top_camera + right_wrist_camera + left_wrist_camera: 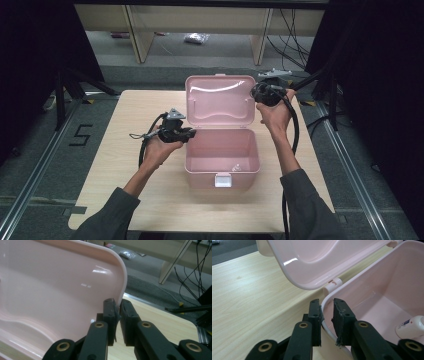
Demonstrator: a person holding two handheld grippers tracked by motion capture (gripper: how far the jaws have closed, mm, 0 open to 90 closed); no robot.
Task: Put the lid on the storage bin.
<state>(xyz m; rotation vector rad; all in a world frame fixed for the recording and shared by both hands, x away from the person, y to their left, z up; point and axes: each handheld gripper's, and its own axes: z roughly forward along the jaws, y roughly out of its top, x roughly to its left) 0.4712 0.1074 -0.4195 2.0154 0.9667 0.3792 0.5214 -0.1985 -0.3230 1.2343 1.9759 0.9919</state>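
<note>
The left hand-held gripper [327, 315] has its jaws narrowed astride the left rim of the pink storage box [222, 155], one jaw outside the wall and one inside; the outer jaw lies against the wall, while the inner one stands a little off it. In the high view this left hand-held gripper [186, 134] sits at the box's upper left corner, just below the hinge. The right hand-held gripper [118, 308] is clamped on the right edge of the box's lid [62, 290], the thin pink rim pinched between its jaws. Seen from above, the right hand-held gripper [257, 95] meets the lid [220, 100] at its upper right corner, and the lid stands raised behind the box, its hollow inner side facing the person.

The box is open and rests near the middle of the tabletop [125, 150], with a white latch [223, 180] on its front wall. Inside it, near the front right corner, lies a small white bottle [410, 327] on its side; its label is too small to read. The rest of the box's floor is bare pink plastic.
</note>
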